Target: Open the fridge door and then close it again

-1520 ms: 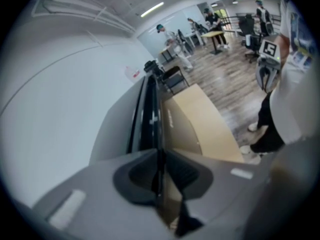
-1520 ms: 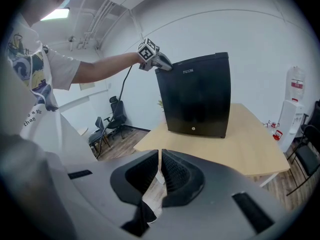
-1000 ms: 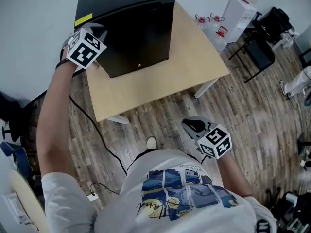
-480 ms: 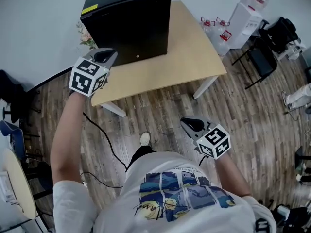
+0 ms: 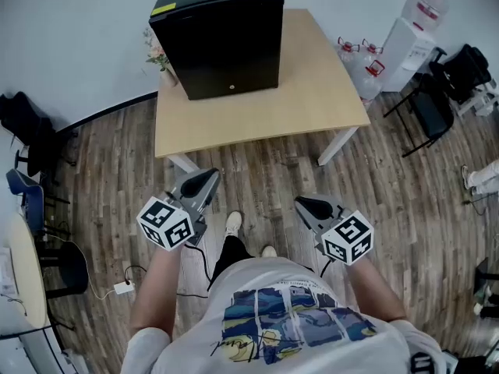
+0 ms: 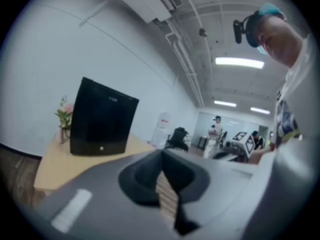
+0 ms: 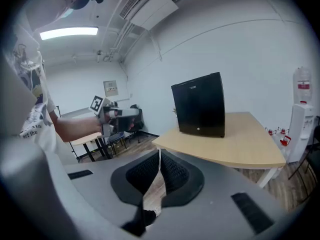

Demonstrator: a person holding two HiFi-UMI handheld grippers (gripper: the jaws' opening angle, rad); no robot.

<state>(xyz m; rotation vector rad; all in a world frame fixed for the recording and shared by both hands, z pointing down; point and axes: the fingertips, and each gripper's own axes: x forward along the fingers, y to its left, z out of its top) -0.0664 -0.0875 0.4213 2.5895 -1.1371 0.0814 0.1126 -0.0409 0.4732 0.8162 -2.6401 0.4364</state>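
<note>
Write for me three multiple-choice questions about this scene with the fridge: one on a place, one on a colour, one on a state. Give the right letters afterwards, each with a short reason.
1. In the head view, on which side of the fridge do the flowers stand?
A. On its left
B. On its right
C. On top of it

2. What colour is the fridge?
A. White
B. Black
C. Red

3. In what state is the fridge's door?
A. Wide open
B. Half open
C. Closed

Answers:
1. A, because the flowers show at the fridge's left side, near the edge of the table.
2. B, because every visible face of the fridge is black, with only a small yellow label on top.
3. C, because the door lies flush against the body and no gap or inside shows.
</note>
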